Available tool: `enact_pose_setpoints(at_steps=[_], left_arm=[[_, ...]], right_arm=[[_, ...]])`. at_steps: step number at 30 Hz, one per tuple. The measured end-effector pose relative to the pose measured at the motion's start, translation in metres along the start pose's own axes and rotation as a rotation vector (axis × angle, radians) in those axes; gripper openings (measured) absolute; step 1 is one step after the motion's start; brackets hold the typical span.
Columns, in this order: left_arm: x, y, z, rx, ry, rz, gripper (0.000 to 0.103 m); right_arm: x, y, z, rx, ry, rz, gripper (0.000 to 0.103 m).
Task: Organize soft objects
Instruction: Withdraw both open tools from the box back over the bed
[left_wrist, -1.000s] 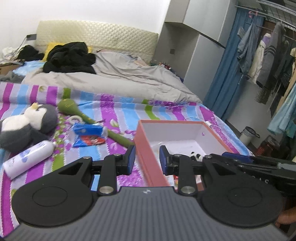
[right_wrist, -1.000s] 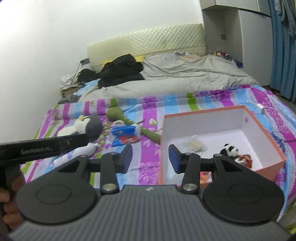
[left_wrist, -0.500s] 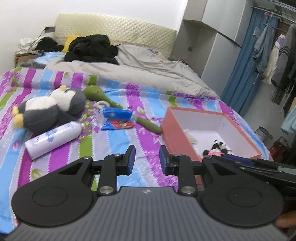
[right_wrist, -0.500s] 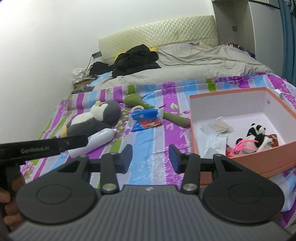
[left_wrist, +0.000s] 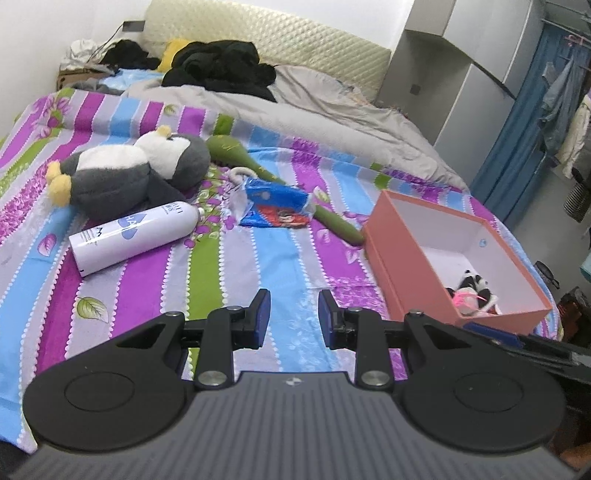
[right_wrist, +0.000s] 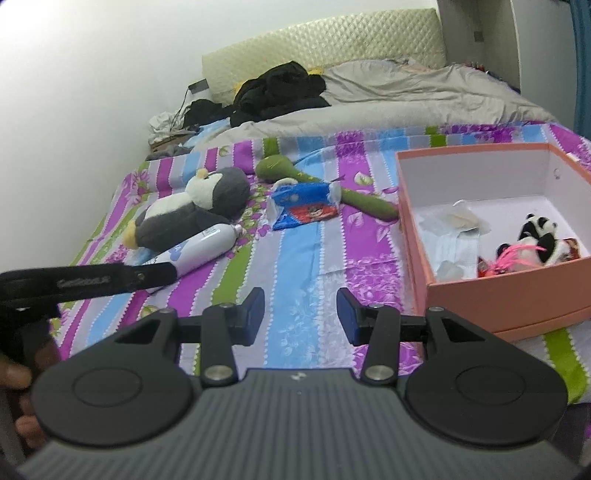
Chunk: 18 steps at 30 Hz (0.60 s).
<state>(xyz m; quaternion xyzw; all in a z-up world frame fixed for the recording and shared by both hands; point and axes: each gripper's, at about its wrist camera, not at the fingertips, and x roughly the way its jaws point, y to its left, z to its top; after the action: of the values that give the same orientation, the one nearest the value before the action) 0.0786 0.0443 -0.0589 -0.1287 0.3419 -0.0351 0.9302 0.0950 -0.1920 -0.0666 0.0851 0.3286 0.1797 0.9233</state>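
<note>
A grey and white plush penguin (left_wrist: 125, 173) (right_wrist: 192, 210) lies on the striped bedsheet at the left. Beside it are a white bottle (left_wrist: 136, 236) (right_wrist: 201, 247), a blue snack packet (left_wrist: 277, 203) (right_wrist: 304, 203) and a long green plush toy (left_wrist: 236, 149) (right_wrist: 280, 168). An orange box (left_wrist: 399, 258) (right_wrist: 498, 295) at the right holds a small panda plush (left_wrist: 474, 286) (right_wrist: 537, 230) with pink string and some packets. My left gripper (left_wrist: 293, 317) and my right gripper (right_wrist: 301, 315) both hover over the sheet in front, open, with nothing between their fingers.
A grey duvet (left_wrist: 332, 110) and a black heap of clothes (left_wrist: 221, 70) lie farther up the bed. A padded headboard (left_wrist: 277, 37) stands behind. A wardrobe and hanging clothes (left_wrist: 554, 110) are at the right. A person's hand (right_wrist: 14, 376) holds the left gripper's handle.
Both grippers have come down and closer to the sheet, and the left one has swung left. The penguin, bottle and packet now appear larger. Neither jaw gap has changed.
</note>
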Motion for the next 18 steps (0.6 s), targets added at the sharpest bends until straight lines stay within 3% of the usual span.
enact_pose_setpoints(at_steps=[8, 18], left_arm=[[0.064, 0.034, 0.023, -0.055, 0.010, 0.077, 0.033], [0.157, 0.056, 0.062, -0.040, 0.032, 0.073, 0.033]], right_arm=[[0.053, -0.001, 0.005, 0.006, 0.034, 0.021, 0.046], [0.131, -0.006, 0.023, 0.013, 0.035, 0.022, 0.046]])
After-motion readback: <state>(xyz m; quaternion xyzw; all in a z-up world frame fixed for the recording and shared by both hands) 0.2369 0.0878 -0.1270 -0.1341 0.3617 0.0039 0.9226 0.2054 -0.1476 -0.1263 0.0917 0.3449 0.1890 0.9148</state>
